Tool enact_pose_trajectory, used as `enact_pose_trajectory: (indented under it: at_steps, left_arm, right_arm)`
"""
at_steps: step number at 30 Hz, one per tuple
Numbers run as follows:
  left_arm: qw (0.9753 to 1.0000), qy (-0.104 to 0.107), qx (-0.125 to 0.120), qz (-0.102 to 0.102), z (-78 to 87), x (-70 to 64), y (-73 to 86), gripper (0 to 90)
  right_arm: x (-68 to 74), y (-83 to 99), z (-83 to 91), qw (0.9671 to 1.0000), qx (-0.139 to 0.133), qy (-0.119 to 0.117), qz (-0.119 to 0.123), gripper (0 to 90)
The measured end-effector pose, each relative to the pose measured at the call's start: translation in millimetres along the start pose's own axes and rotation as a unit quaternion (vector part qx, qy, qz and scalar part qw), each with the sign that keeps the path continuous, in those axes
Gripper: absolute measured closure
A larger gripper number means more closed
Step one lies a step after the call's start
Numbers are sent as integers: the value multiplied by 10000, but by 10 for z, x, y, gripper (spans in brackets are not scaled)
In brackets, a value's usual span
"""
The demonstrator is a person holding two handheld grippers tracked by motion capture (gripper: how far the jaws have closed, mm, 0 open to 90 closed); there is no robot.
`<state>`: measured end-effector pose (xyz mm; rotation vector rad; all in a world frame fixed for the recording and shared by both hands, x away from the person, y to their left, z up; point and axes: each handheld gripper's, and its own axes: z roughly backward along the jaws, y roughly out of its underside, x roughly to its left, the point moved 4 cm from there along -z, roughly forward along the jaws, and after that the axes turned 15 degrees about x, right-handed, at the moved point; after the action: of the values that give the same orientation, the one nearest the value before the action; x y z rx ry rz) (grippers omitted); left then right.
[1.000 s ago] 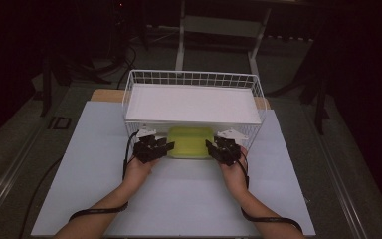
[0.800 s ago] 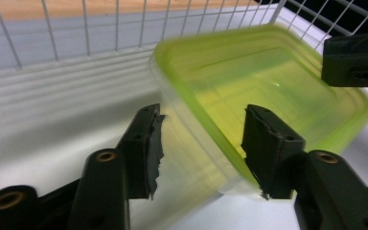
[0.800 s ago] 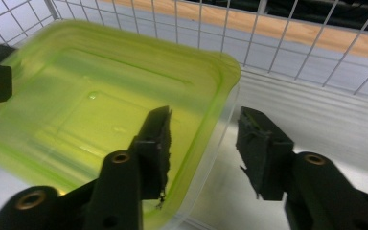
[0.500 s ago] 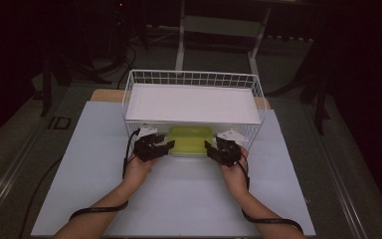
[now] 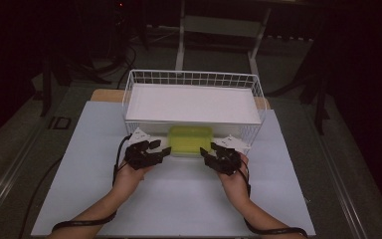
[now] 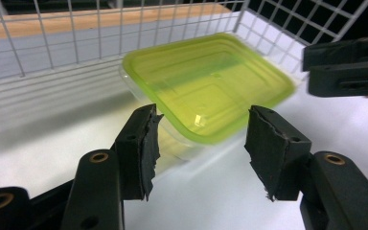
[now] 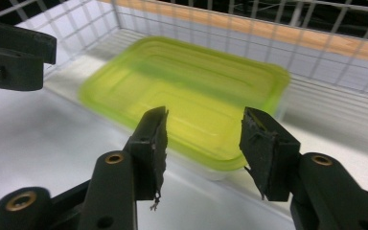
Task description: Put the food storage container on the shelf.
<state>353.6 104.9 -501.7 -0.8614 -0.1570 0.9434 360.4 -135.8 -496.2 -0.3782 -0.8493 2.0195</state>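
since a second ago the green-lidded container has slid further under the wire basket. left gripper and right gripper gape, released; another push could jam its lid against the wire.

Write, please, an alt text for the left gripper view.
The left gripper, jaws open, points at a clear container with a yellow-green lid that lies partly under a white wire basket on a white table. The right gripper shows at the right edge.
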Motion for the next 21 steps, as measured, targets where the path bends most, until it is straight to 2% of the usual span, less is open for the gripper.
enact_pose_trajectory:
  at_steps: [2,5,6,7,8,9,10,11,12,13,14,15,21]
  left_arm:
    - [10000,88,15,-26,92,-55,52,427]
    - [9999,53,16,-105,142,-98,91,361]
    - [9998,123,74,-142,164,-118,117,331]
    - [9993,237,145,-247,179,-142,148,331]
    - [9990,220,161,-362,213,-178,194,253]
    - [9990,220,161,-362,213,-178,194,249]
    - [9990,239,111,-358,236,-191,214,222]
    - [9988,335,55,-349,260,-198,233,178]
    - [9985,392,13,-374,283,-204,254,178]
    - [9986,305,-51,-421,306,-212,280,147]
    - [9987,152,-110,-471,335,-227,321,68]
    - [9987,152,-110,-471,335,-227,321,7]
    - [9987,193,-76,-475,370,-221,446,7]
  right_arm:
    - [74,17,22,9999,36,-71,78,582]
    - [112,29,23,9998,80,-152,86,617]
    - [153,41,19,9995,149,-230,168,718]
    - [153,41,19,9995,149,-230,168,718]
    - [198,55,11,9991,204,-237,302,817]
    - [198,55,11,9991,204,-237,302,817]
    - [233,69,9,9987,210,-257,378,897]
    - [251,75,9,9987,204,-247,407,899]
    - [251,75,9,9987,204,-247,407,899]
    - [264,82,13,9988,156,-234,412,899]
    - [290,90,16,9988,80,-201,433,900]
    - [290,90,16,9988,80,-201,433,900]
    - [342,114,-73,9983,240,-266,460,900]
